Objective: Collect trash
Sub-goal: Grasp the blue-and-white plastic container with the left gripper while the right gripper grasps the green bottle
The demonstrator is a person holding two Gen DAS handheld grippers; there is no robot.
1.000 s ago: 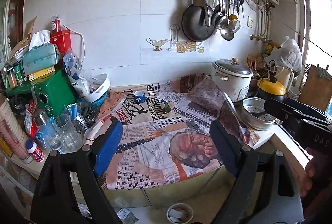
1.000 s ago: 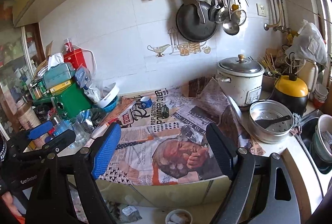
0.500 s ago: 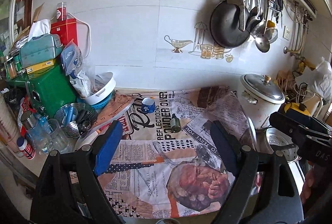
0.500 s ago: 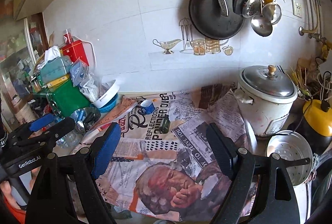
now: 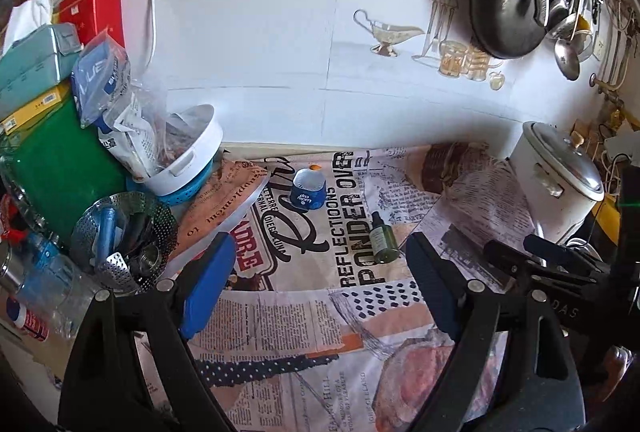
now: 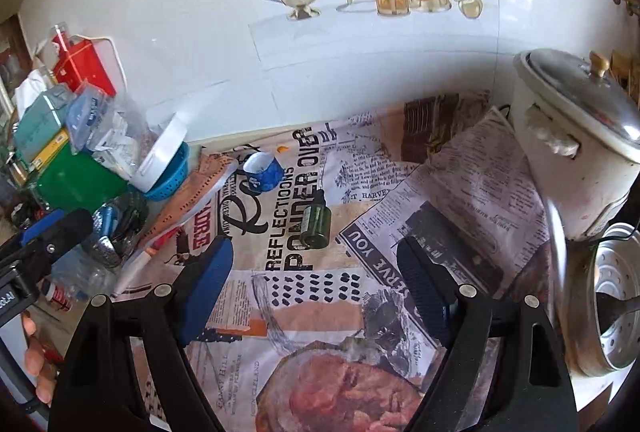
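Note:
A blue paper cup (image 5: pixel 307 189) (image 6: pixel 262 170) lies on its side on the newspaper-covered counter (image 5: pixel 320 332), near the wall. A small dark green bottle (image 5: pixel 382 242) (image 6: pixel 315 222) lies flat just in front of it, to its right. My left gripper (image 5: pixel 318 272) hangs open above the newspaper, short of both, with nothing between its fingers. My right gripper (image 6: pixel 314 272) is open too, and the green bottle lies a little beyond its fingertips. Each gripper shows at the edge of the other's view.
Clutter fills the left: a green box (image 5: pixel 60 172), a white bowl on a blue colander (image 5: pixel 188 160), a metal steamer basket (image 5: pixel 124 232), jars. A white rice cooker (image 6: pixel 576 140) and a steel steamer pan (image 6: pixel 616 296) stand on the right. Pans hang on the wall.
Both grippers have moved forward and down toward the counter; the cup and bottle now look much closer. Both stay open. The counter's front edge and the floor have dropped out of view.

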